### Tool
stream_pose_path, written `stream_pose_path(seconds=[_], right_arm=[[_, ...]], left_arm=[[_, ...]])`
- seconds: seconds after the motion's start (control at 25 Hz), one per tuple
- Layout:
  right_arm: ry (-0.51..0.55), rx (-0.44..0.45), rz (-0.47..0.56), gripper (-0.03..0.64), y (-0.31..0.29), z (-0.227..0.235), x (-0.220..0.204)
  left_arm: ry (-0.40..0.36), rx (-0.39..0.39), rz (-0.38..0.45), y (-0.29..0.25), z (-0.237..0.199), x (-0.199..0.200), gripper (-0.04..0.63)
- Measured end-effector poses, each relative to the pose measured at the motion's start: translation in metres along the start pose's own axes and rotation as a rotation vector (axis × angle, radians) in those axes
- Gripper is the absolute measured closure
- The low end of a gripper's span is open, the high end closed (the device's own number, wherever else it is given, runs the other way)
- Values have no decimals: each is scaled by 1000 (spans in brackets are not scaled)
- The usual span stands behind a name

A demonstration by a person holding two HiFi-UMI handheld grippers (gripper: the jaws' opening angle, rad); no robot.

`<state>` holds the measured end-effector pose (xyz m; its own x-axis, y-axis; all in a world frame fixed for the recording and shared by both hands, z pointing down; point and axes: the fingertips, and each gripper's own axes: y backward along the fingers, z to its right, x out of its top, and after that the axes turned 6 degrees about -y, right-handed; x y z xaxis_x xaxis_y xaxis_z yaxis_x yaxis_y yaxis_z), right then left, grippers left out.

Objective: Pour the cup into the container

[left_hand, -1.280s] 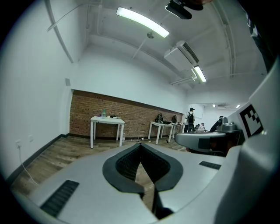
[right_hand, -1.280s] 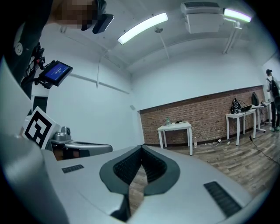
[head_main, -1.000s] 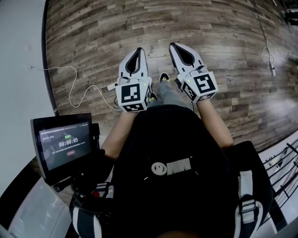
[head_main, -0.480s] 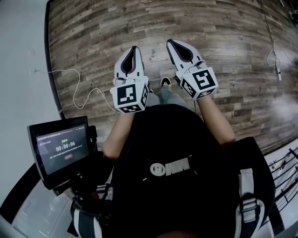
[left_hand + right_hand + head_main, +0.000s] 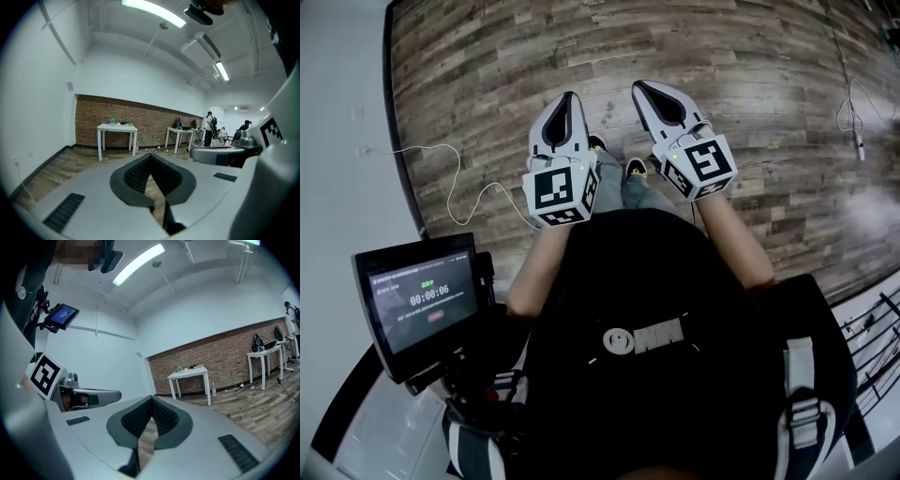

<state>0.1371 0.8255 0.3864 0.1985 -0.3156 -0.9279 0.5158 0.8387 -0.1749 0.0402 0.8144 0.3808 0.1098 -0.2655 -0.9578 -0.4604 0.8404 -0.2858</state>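
Left gripper (image 5: 150, 157) and right gripper (image 5: 152, 399) were both clenched empty; no cup or container was identifiable, only tiny items (image 5: 112, 120) on a distant white table (image 5: 123, 127), so weight, fragility and hold point could not be assessed.

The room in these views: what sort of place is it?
Probably a lab or workshop: a red brick back wall, plain white tables along it, long ceiling strip lights over a wood-plank floor.
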Motion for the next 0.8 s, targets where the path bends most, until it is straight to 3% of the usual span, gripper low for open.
stream_pose_path(seconds=[0.4, 0.6, 0.8], right_arm=[[63, -11, -24, 614, -95, -28, 10], [93, -10, -18, 614, -128, -42, 12], [80, -23, -22, 614, -143, -30, 25]], left_arm=[[-24, -43, 40, -32, -80, 10, 595], [4, -32, 59, -37, -121, 4, 595], [24, -32, 53, -55, -132, 13, 595]])
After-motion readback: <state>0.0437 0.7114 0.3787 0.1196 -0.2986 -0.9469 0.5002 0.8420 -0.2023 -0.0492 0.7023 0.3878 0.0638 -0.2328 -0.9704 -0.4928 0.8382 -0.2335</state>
